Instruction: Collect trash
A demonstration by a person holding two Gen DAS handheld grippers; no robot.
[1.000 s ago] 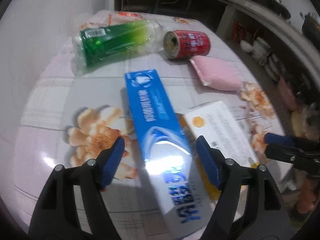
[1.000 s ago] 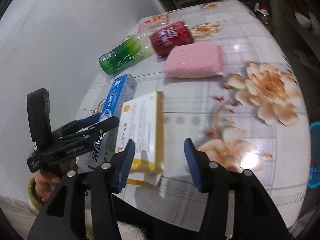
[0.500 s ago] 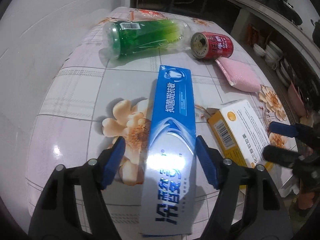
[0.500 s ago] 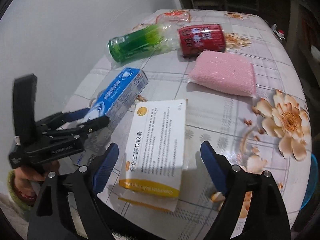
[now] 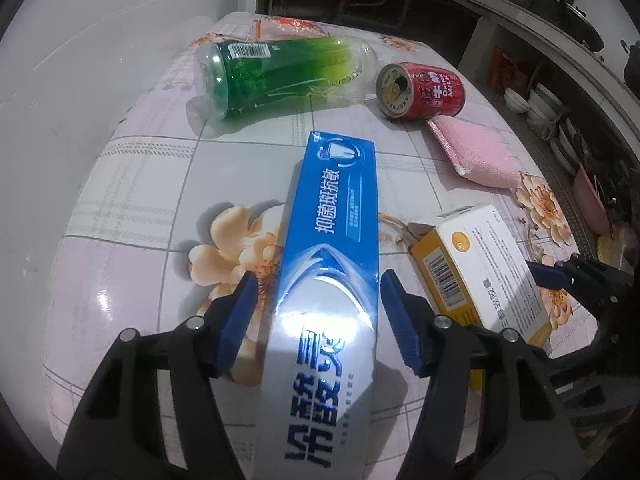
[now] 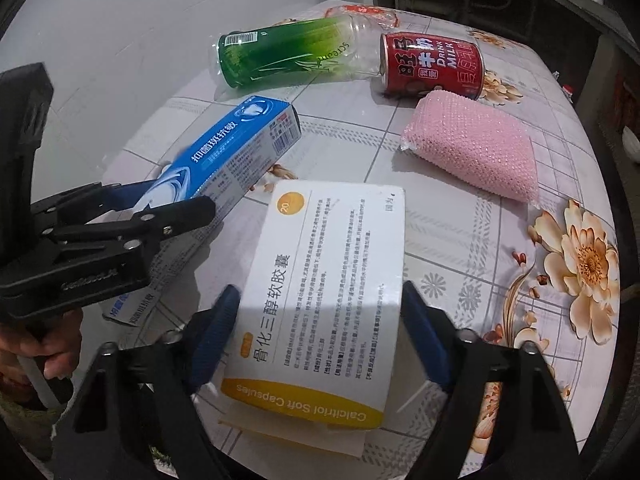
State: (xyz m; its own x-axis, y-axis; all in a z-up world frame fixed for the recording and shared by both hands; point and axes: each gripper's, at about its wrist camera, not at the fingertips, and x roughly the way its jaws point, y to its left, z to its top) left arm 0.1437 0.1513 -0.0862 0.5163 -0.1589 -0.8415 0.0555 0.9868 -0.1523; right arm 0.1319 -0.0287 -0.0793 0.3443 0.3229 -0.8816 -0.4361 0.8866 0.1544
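A long blue toothpaste box lies on the flowered table, its near end between the fingers of my left gripper. The jaws are closing; a gap still shows at the left pad. A white and yellow capsule box lies flat between the fingers of my right gripper. Those jaws are closing too, with the pads right beside the box's long edges. In the right wrist view the left gripper straddles the toothpaste box, held by a hand at the lower left.
Farther back lie a green plastic bottle, a red drink can, a pink scouring pad and a red-and-white wrapper. A white wall runs along the table's left side. Shelves with bowls stand to the right.
My right gripper widened, rolled and slid left until the capsule box sat between its fingers. The left gripper's jaws narrowed around the toothpaste box, which now points straight ahead.
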